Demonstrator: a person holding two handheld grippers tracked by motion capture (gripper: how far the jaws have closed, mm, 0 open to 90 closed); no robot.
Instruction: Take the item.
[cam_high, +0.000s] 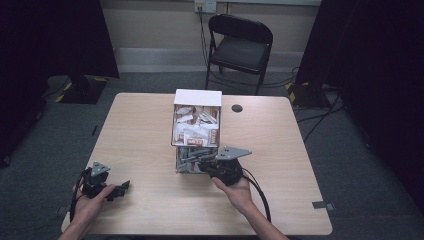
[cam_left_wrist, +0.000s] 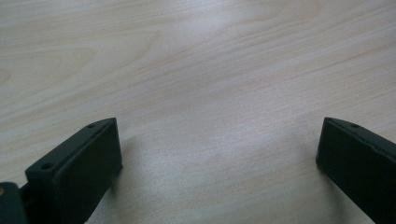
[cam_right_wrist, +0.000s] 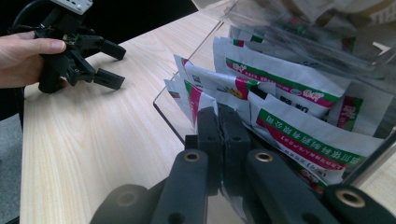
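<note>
A clear two-tier box (cam_high: 197, 97) stands at the middle of the table. Its upper tier holds brown-and-white packets (cam_high: 196, 127); the lower tier holds white sachets with green and red stripes (cam_right_wrist: 289, 88). My right gripper (cam_right_wrist: 219, 112) is shut, its tips pushed into the open front of the lower tier against the sachets; no sachet shows between the jaws. From above, the right gripper (cam_high: 202, 162) sits at the box's front right. My left gripper (cam_high: 120, 189) rests low over the table's front left, open, with bare wood between its jaws (cam_left_wrist: 219, 154). The right gripper view shows that left gripper (cam_right_wrist: 109, 65) farther off.
A black folding chair (cam_high: 240, 45) stands behind the table. A small round black disc (cam_high: 237, 108) lies on the tabletop right of the box. The right gripper's cable (cam_high: 260, 192) trails toward the front edge. Dark stands flank the table.
</note>
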